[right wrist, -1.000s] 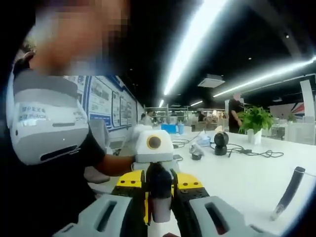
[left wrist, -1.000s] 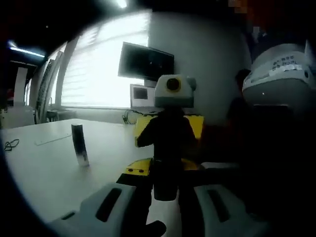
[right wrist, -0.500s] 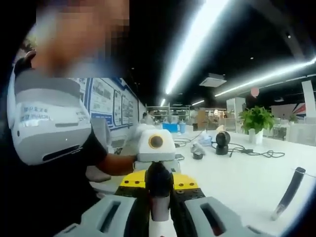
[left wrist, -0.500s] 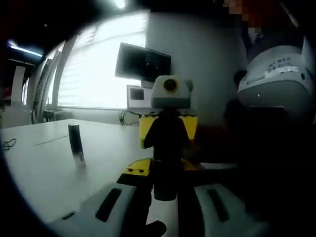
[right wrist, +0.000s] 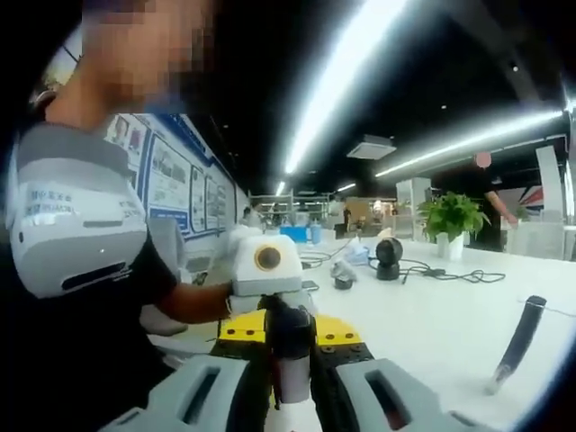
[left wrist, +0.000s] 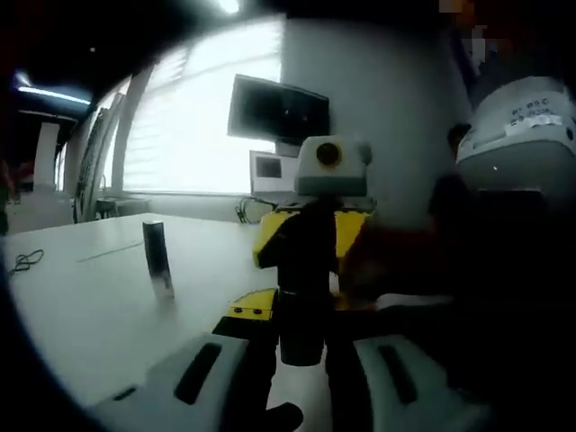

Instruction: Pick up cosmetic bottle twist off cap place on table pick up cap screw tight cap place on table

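Note:
A slim cosmetic bottle [left wrist: 301, 326] is held in the air between my two grippers, which face each other end to end. My left gripper [left wrist: 301, 355] is shut on its dark body. My right gripper [right wrist: 289, 389] is shut on the pale grey cap [right wrist: 290, 376] at the other end. The right gripper [left wrist: 310, 236] faces me with yellow jaws in the left gripper view, and the left gripper [right wrist: 286, 326] does the same in the right gripper view. A second dark slim bottle [left wrist: 158, 257] [right wrist: 515, 343] stands on the white table [left wrist: 81, 306].
The person holding the grippers wears a dark top and a grey-white arm cover [right wrist: 76, 225]. On the far table [right wrist: 432, 315] are a black round device [right wrist: 388, 256], cables and a potted plant [right wrist: 450, 220]. A monitor [left wrist: 277, 110] hangs by the bright window.
Both views have shifted a little with the hands. The grippers keep hold of the bottle between them. A person in the background has walked to the right.

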